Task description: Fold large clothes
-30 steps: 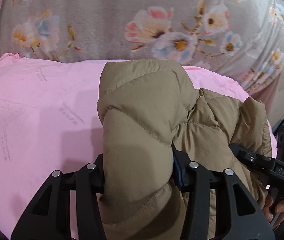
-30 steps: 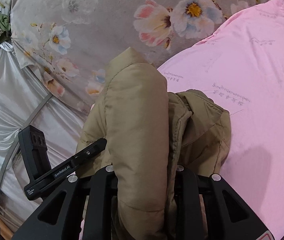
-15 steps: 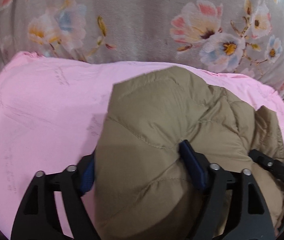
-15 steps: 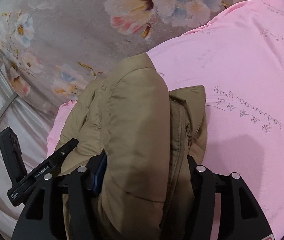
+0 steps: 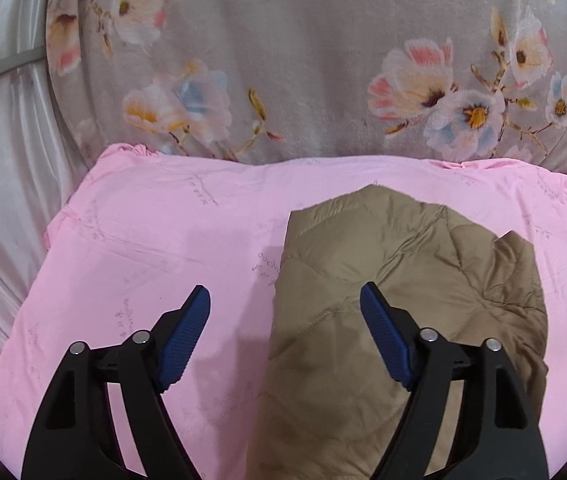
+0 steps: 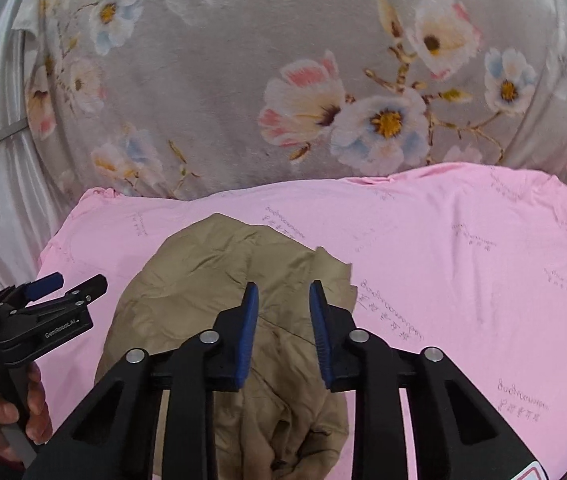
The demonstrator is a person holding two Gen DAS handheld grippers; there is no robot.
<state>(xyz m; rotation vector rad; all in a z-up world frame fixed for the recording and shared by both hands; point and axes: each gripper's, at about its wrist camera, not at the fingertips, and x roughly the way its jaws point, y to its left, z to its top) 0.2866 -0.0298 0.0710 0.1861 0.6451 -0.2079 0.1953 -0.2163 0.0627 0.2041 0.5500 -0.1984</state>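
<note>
The tan quilted jacket [image 5: 403, 320] lies as a folded bundle on the pink sheet [image 5: 163, 220], nearer the sheet's front edge, with the floral blanket [image 5: 303, 60] rising behind it. Its long axis appears to run from the near edge away toward the blanket; the rounded far end points at the blanket, and a loose collar-like flap [image 6: 333, 276] sits at the right side of that end. The left gripper [image 5: 283, 316] hovers over the bundle's left edge with its jaws spread wide and holding nothing. The right gripper [image 6: 283, 300] hovers above the bundle's right portion with its jaws parted by a narrow gap, also holding nothing. The step in hand is judged to be release and inspection of the fold. To do it well, lift both grippers straight up so the pads do not drag the puffy fabric, then press or tuck the loose flap so the filling does not spring the fold open.
</note>
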